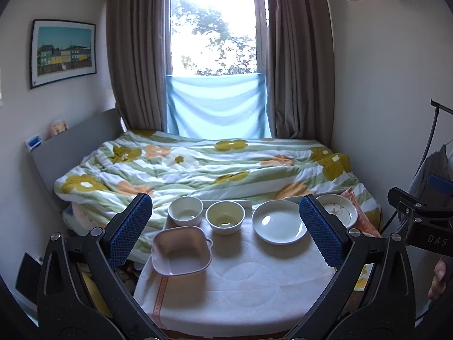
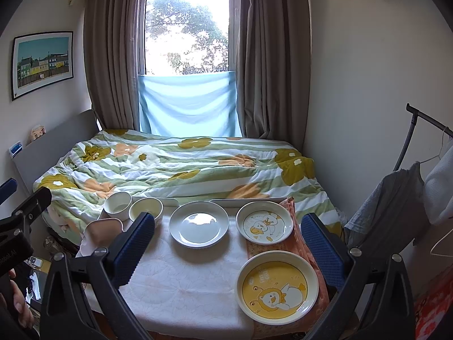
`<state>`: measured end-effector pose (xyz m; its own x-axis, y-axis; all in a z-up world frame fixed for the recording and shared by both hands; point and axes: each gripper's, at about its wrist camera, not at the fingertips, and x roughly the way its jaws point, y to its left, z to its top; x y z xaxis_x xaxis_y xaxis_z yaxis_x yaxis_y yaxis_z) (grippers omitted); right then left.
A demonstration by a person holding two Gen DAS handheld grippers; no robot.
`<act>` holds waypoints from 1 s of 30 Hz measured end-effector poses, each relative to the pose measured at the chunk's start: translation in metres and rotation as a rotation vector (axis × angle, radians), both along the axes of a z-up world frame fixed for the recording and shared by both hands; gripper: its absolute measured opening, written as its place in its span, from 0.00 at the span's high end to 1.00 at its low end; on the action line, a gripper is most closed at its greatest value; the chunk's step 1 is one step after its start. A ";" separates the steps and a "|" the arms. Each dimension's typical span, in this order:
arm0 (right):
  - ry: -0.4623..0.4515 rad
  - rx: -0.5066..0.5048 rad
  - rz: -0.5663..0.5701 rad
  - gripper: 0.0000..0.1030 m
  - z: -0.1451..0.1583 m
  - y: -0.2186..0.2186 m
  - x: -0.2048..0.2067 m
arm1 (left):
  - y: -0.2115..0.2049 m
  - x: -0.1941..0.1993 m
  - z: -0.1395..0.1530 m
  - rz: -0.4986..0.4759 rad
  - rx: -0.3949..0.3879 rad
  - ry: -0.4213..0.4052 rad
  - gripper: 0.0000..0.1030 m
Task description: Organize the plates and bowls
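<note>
1. Along the far table (image 2: 181, 291) edge, against the bed (image 2: 175, 164): white bowl (image 1: 185, 211), yellow bowl (image 1: 225, 217), plain white plate (image 2: 199, 224), duck plate (image 2: 264, 222).
2. Near left corner: pink square dish (image 1: 181, 250), overhanging the edge; near right: yellow cartoon plate (image 2: 277, 286) on an orange cloth (image 2: 300, 243). Bare cloth between, at centre.
3. Left gripper (image 1: 225, 233) and right gripper (image 2: 226, 246): both raised before the table, fingers spread wide, empty.
4. Behind: brown curtains (image 1: 133, 56), bright window (image 1: 212, 28).

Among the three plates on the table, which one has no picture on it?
The plain white round plate in the middle; the white duck plate and yellow cartoon plate both carry drawings.
</note>
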<state>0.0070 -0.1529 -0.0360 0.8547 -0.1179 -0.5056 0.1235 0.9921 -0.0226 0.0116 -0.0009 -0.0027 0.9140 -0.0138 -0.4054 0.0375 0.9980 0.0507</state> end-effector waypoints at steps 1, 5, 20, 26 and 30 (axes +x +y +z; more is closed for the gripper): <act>0.000 -0.001 0.000 0.00 0.000 0.000 0.000 | 0.000 0.000 0.000 -0.001 0.001 0.000 0.00; 0.000 -0.001 0.001 0.00 0.000 0.000 0.000 | -0.001 0.000 -0.001 -0.003 -0.001 -0.001 0.00; 0.001 -0.002 0.000 0.00 -0.002 0.000 -0.001 | -0.002 0.000 -0.003 -0.024 0.001 0.006 0.00; 0.003 -0.002 0.000 0.00 -0.002 0.000 -0.001 | -0.002 0.000 -0.003 -0.026 -0.002 0.008 0.00; 0.003 -0.002 -0.001 0.00 -0.002 0.000 -0.001 | -0.003 0.002 -0.003 -0.028 -0.005 0.010 0.00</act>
<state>0.0061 -0.1531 -0.0385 0.8531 -0.1195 -0.5078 0.1240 0.9920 -0.0251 0.0131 -0.0036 -0.0055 0.9094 -0.0411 -0.4139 0.0658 0.9968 0.0457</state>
